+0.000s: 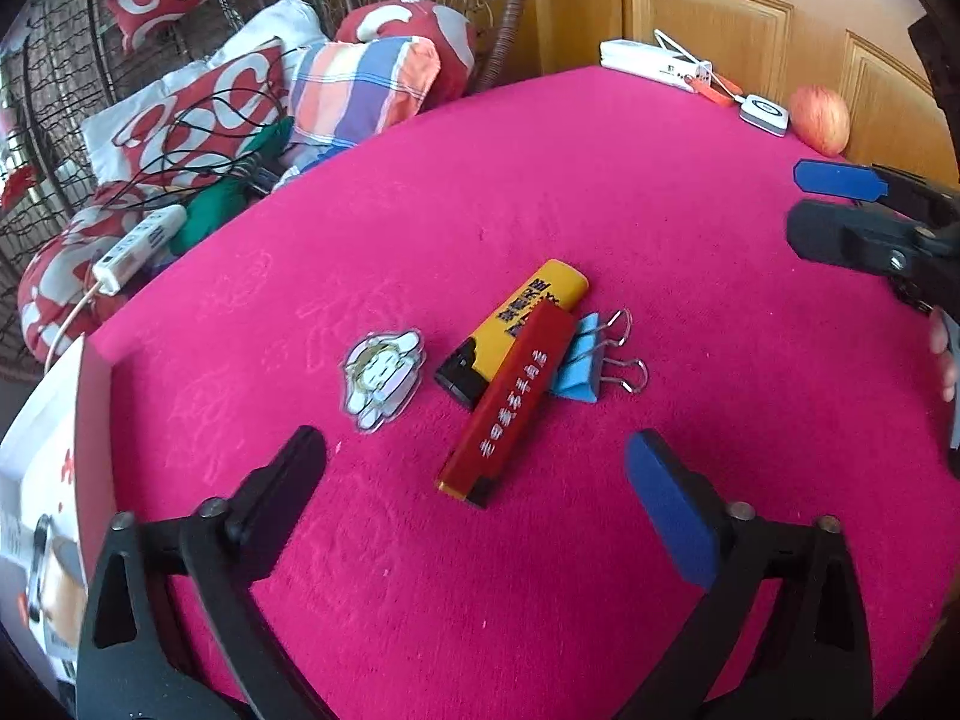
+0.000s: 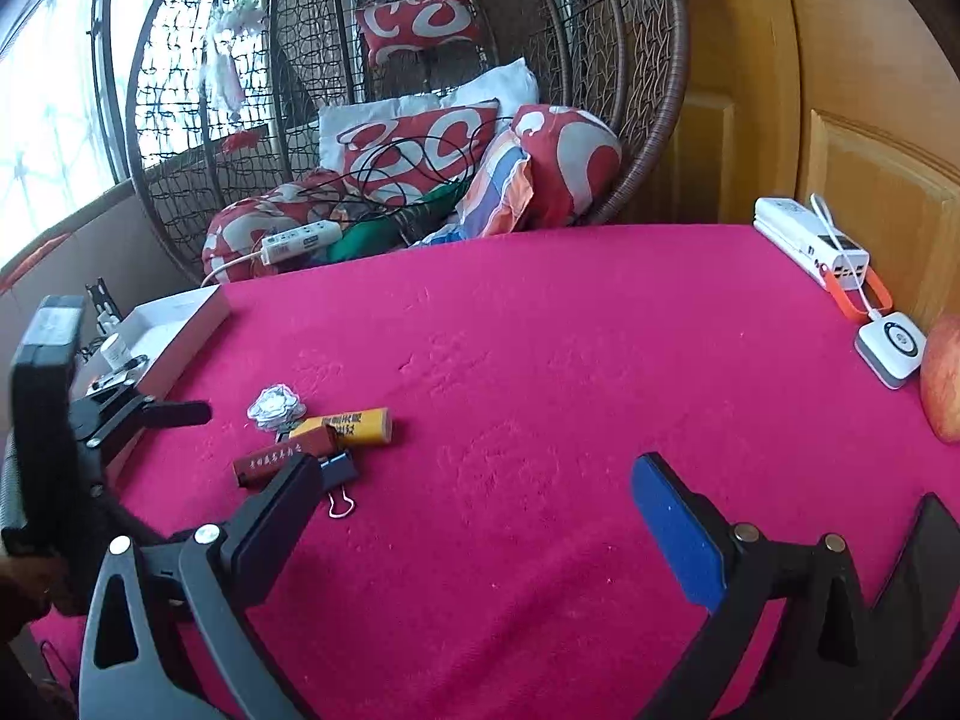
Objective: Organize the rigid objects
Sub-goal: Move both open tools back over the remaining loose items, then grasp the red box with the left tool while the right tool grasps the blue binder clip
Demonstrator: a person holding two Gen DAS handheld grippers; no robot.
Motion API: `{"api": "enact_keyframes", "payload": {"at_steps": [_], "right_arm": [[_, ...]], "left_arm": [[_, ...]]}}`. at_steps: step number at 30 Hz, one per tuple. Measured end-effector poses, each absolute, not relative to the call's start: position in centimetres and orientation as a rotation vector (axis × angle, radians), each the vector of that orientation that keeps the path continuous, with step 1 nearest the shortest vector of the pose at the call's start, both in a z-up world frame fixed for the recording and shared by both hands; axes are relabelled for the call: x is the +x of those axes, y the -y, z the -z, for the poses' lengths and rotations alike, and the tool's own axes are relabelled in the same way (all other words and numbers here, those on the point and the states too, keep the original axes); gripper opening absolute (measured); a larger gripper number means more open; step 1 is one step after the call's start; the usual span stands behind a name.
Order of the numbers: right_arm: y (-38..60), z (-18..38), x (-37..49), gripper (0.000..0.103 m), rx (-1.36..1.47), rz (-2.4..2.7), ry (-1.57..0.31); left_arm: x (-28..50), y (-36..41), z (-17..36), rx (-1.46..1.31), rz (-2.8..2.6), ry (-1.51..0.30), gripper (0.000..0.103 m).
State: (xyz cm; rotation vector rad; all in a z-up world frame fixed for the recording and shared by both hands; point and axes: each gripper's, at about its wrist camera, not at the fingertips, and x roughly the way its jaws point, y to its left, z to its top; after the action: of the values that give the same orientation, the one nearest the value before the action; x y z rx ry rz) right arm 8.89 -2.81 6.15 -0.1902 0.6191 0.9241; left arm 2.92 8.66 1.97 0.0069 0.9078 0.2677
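Both grippers hang open over the pink table, a little heap of small things between them.

The left gripper (image 1: 474, 450) hovers right above the pile, jaws spread wide with nothing pinched, straddling the lower end of the red lighter (image 1: 507, 405). That red lighter lies slanted across the yellow lighter (image 1: 516, 330), and a blue binder clip (image 1: 579, 363) sits tucked against their right side, wire handles pointing away. Just left of them, apart from the heap, lies a small clear-edged cartoon charm (image 1: 381, 378). The right gripper (image 2: 474, 513) is off to the side, jaws released and empty. At the far edge of the pink tablecloth (image 1: 600, 192) rest a white power bank (image 1: 654, 63) and an apple (image 1: 819, 120).
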Motion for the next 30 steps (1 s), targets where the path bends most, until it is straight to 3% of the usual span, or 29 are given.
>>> {"api": "enact_keyframes", "payload": {"at_steps": [2, 4, 7, 9, 10, 14, 27, 28, 30], "right_arm": [[2.8, -6.1, 8.9, 0.103, -0.196, -0.938, -0.624], [2.4, -6.0, 8.9, 0.103, -0.205, -0.959, -0.636], [1.3, -5.6, 8.7, 0.103, -0.245, -0.982, -0.654], [0.5, -5.3, 8.4, 0.102, -0.29, -0.996, -0.659], [0.1, -5.2, 8.2, 0.097, -0.318, -1.006, -0.66], [-1.3, -4.7, 7.3, 0.075, -0.426, -1.04, -0.67], [-7.4, -1.9, 6.4, 0.067, -0.579, -1.136, -0.722], [-7.5, -1.9, 6.4, 0.062, -0.578, -1.135, -0.716], [-7.5, -2.0, 6.1, 0.041, -0.585, -1.132, -0.7]], "left_arm": [[3.5, -8.7, -1.9, 0.021, -0.262, -0.918, 0.076], [3.8, -8.3, -1.7, 0.038, -0.247, -0.926, 0.072], [4.1, -7.6, -1.6, 0.076, -0.225, -0.931, 0.056], [4.3, -7.2, -1.7, 0.099, -0.226, -0.93, 0.036], [4.3, -7.1, -1.7, 0.122, -0.249, -0.929, 0.025], [3.7, -8.1, -1.9, 0.093, -0.236, -0.927, 0.017], [-0.5, -9.7, -4.0, -0.071, -0.284, -0.854, 0.016], [-0.7, -9.7, -4.1, -0.078, -0.286, -0.847, 0.016], [-1.0, -9.9, -4.6, -0.094, -0.289, -0.83, 0.016]]}}
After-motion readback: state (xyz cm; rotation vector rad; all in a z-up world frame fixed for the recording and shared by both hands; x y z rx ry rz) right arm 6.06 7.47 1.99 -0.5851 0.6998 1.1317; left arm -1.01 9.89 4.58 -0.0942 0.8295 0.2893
